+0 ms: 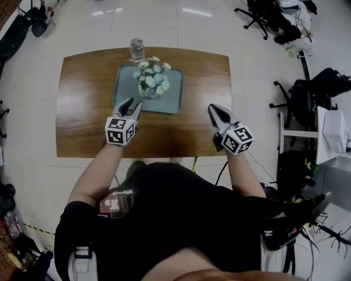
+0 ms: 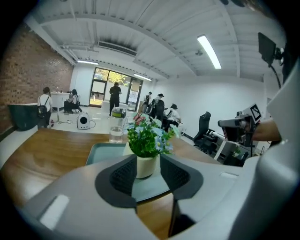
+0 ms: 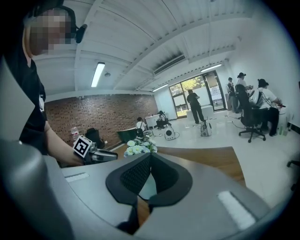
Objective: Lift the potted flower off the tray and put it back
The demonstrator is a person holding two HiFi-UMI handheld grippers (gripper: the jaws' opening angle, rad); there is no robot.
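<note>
**Flower on tray; both grippers empty**

One brown wooden table [image 1: 82, 110]. On it, one grey-green rectangular tray [image 1: 123, 97]. One white-potted flower [image 1: 152, 79] stands upright on the tray. One clear glass [image 1: 136, 49] stands just beyond the tray.

Two grippers:
- Left gripper [image 1: 133, 105] is at the tray's near corner, jaws slightly apart. Only bare tray lies before the flower.
- Right gripper [image 1: 211, 108] is beside the tray, jaws closed.

The pot wall shows only in the left gripper view.

Bright, even indoor light thru-out. Head view: glare streaks on floor [image 1: 196, 11] at 12 o'clock, soft shadow on desk [image 1: 82, 110] near 6. Both gripper views: fisheye bend w/ dark vignette at edges, ceiling strip lights [image 2: 209, 51] glowing, windows [image 2: 107, 83] blown out. Jaws up close soft, out of focus; bkgd sharper.
</note>
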